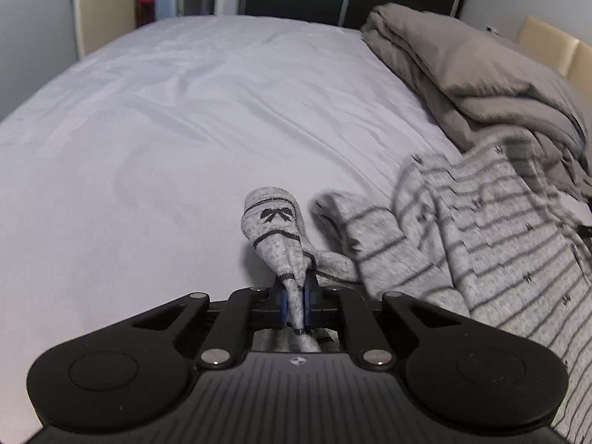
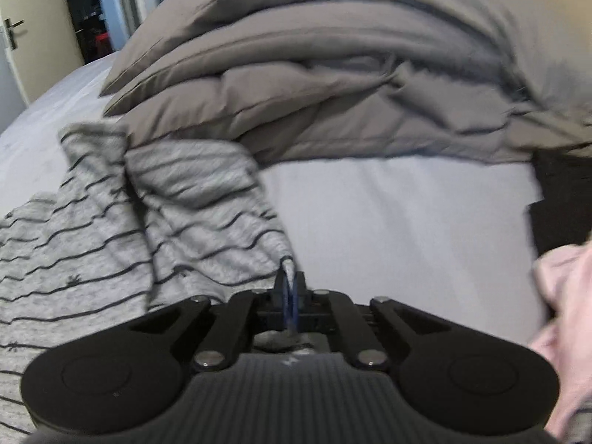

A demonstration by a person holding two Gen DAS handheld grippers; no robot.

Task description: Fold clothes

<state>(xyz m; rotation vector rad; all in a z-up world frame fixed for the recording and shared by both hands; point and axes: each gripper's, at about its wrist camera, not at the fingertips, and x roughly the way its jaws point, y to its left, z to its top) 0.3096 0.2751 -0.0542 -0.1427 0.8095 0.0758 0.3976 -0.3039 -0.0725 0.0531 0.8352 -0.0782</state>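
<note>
While both the left gripper [image 1: 294,305] and right gripper [image 2: 290,305] pinch edges of the striped garment [image 1: 481,229] beside the grey duvet [image 1: 462,74], it looks limp, light, best held by corners.

Right gripper [image 2: 290,288] pinching striped garment [image 2: 177,199]

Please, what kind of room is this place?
Most likely a bedroom in a home. A wide bed with a pale sheet fills the view, a folded grey duvet lies on it, and a door stands behind.
</note>
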